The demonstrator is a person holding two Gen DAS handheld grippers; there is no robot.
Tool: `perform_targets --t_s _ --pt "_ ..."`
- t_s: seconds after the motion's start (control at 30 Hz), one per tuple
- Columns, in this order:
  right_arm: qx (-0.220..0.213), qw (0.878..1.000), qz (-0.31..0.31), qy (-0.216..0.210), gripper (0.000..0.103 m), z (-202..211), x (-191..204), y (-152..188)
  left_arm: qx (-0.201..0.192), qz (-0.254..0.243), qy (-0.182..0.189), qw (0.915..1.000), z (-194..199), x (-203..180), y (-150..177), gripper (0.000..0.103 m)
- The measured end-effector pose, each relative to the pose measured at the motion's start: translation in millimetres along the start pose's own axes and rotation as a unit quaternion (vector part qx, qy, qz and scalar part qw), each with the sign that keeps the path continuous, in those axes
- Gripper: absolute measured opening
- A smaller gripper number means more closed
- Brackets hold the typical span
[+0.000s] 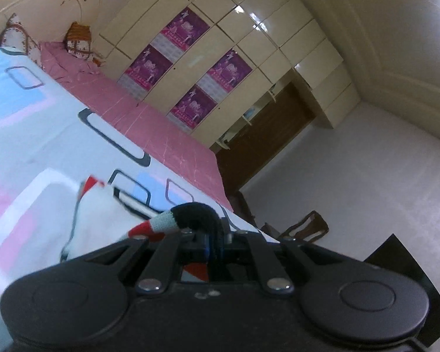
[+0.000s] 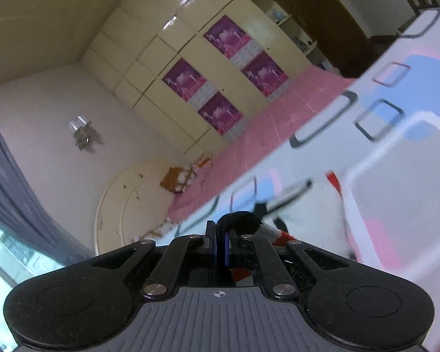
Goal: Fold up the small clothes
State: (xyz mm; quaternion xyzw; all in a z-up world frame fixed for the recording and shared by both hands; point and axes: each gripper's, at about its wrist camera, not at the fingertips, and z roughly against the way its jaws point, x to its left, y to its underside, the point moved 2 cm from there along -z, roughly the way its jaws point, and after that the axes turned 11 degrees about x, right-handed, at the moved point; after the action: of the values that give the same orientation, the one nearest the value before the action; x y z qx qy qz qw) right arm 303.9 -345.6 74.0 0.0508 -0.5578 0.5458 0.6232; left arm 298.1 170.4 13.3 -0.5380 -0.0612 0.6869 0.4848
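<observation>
Holding the little shirt (image 1: pixel 102 214) up over the bed (image 1: pixel 38 111), I have my left gripper (image 1: pixel 217 234) and right gripper (image 2: pixel 220 234) each pinched tight on a black edge, with the cloth stretched between them.

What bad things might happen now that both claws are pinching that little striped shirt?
1. The left gripper and right gripper each pinch only a thin black edge of the shirt, so it might slip out.
2. The shirt hangs slack over the bedsheet, so it might land bunched instead of flat.
</observation>
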Motion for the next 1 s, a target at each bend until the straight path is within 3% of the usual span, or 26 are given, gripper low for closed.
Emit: perform_targets --t_s 0.13,0.27,0.37,0.5,0.53,0.6,0.63,0.67,0.7,0.8,0.87,0.93,1.0 --pt "0.024 0.999 -0.023 0.027 0.004 -68.2 -25.9 -31.3 0.055 0.021 -0.036 0.9976 -73.7 37.5 -20.2 0.006" --pt "0.076 0.992 -0.074 0.070 0.004 -143.2 -82.2 -35.0 0.126 0.060 -0.084 0.9866 -141.7 88.0 -15.8 0.006" --pt "0.093 0.985 -0.115 0.085 0.004 -177.3 -113.7 -36.7 0.137 0.072 -0.083 0.9845 -160.6 104.1 -18.5 0.006" --pt "0.101 0.983 -0.133 0.080 0.004 -197.9 -126.0 -51.5 0.128 0.086 -0.070 0.9855 -175.4 112.8 -33.7 0.007" --pt "0.104 0.982 -0.132 0.080 0.004 -202.8 -130.0 -55.4 0.123 0.091 -0.065 0.9861 -178.0 114.6 -35.6 0.011" --pt "0.088 0.986 -0.122 0.067 0.007 -209.4 -133.6 -61.4 0.093 0.115 -0.051 0.9876 -179.9 120.8 -38.5 0.043" --pt "0.073 0.988 -0.119 0.069 0.037 -207.1 -134.8 -62.7 0.080 0.128 -0.043 0.9876 -183.9 124.5 -40.8 0.071" --pt "0.054 0.988 -0.114 0.088 0.063 -205.2 -133.8 -65.3 0.067 0.135 -0.036 0.9879 -184.5 127.4 -42.0 0.077" --pt "0.026 0.990 -0.101 0.099 0.081 -199.9 -131.7 -67.7 0.062 0.137 -0.028 0.9883 -184.0 128.0 -43.0 0.077" --pt "0.031 0.992 -0.072 0.099 0.071 -194.7 -129.4 -71.8 0.077 0.101 -0.045 0.9908 -182.4 122.3 -46.6 0.073" --pt "0.050 0.991 -0.034 0.119 0.064 -194.9 -125.3 -69.5 0.105 0.034 -0.094 0.9894 -182.8 113.1 -47.2 0.066" --pt "0.075 0.986 0.017 0.145 0.060 -202.3 -120.6 -63.9 0.141 -0.046 -0.151 0.9773 -189.4 103.8 -44.5 0.053" --pt "0.098 0.978 0.064 0.173 0.055 -217.2 -115.3 -56.9 0.166 -0.101 -0.185 0.9632 -198.8 98.6 -40.1 0.047"
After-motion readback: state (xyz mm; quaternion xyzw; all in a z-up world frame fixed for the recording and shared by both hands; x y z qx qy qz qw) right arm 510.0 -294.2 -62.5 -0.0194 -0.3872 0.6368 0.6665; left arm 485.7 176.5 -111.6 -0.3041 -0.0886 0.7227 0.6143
